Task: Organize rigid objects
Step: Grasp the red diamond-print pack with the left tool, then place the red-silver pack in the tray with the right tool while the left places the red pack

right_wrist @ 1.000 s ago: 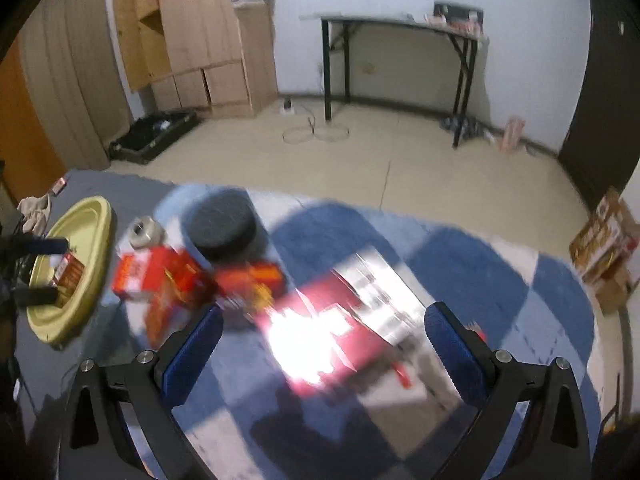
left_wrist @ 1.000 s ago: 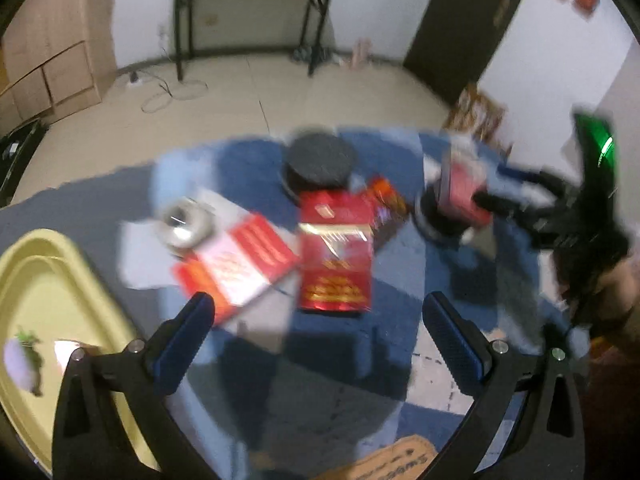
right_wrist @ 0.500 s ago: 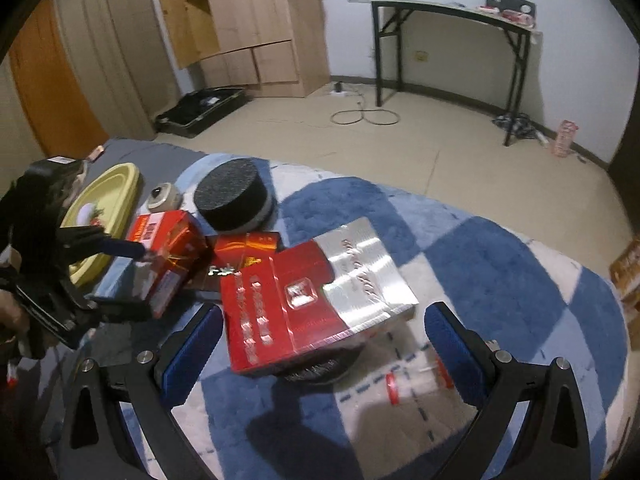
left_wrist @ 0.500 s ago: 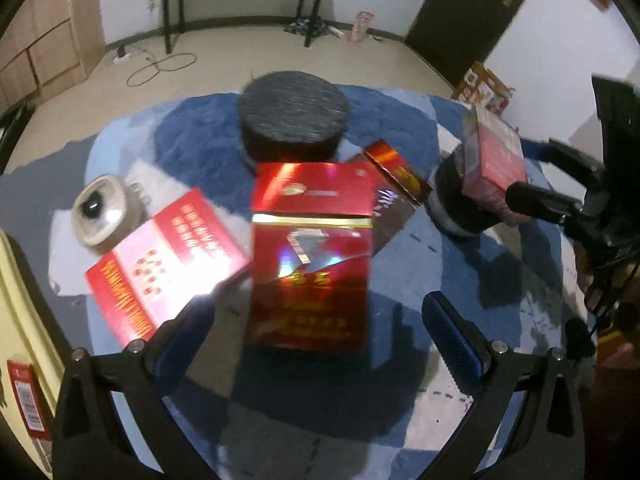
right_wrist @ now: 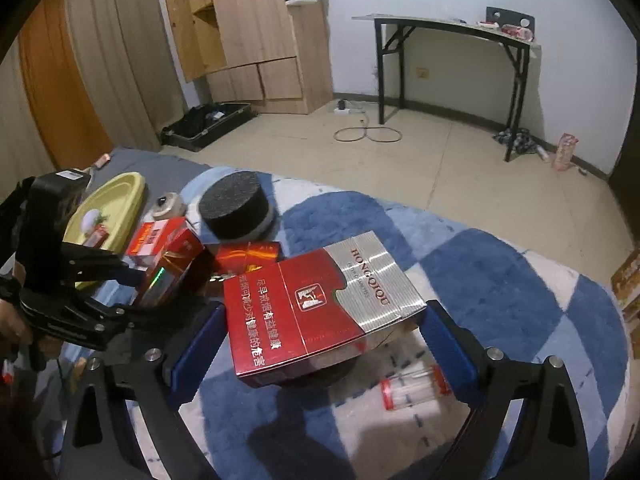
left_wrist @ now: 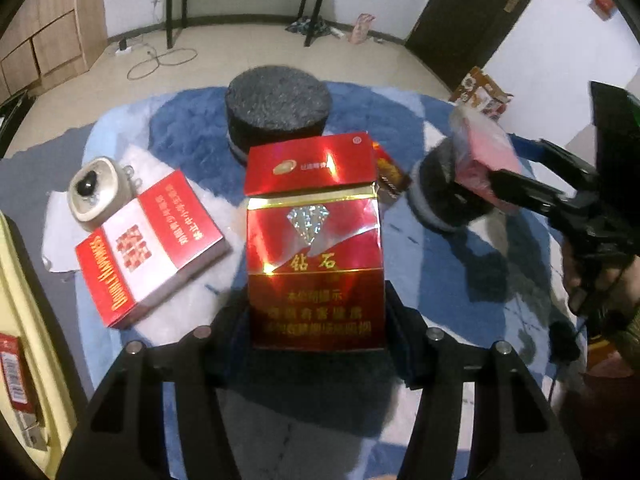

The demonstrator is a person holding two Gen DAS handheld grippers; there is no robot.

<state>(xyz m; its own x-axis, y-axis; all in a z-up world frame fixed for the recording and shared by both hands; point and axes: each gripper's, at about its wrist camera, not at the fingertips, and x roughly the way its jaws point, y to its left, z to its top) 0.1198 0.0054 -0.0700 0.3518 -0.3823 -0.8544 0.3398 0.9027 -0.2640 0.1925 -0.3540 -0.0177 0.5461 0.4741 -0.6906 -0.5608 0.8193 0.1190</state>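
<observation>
Clearly the red diamond carton lies on the blue checked rug beside a red-and-white pack; the left gripper has just been closing its fingers onto the carton's long sides; being thin glossy card, it looks light, crushable and slippery; the right gripper, closing too, straddles the red-and-silver carton, fingers not yet pressing.

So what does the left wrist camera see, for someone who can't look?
The left gripper is shut on a red cigarette pack with a diamond. Behind it on a blue-and-white rug sits a black round sponge.
</observation>
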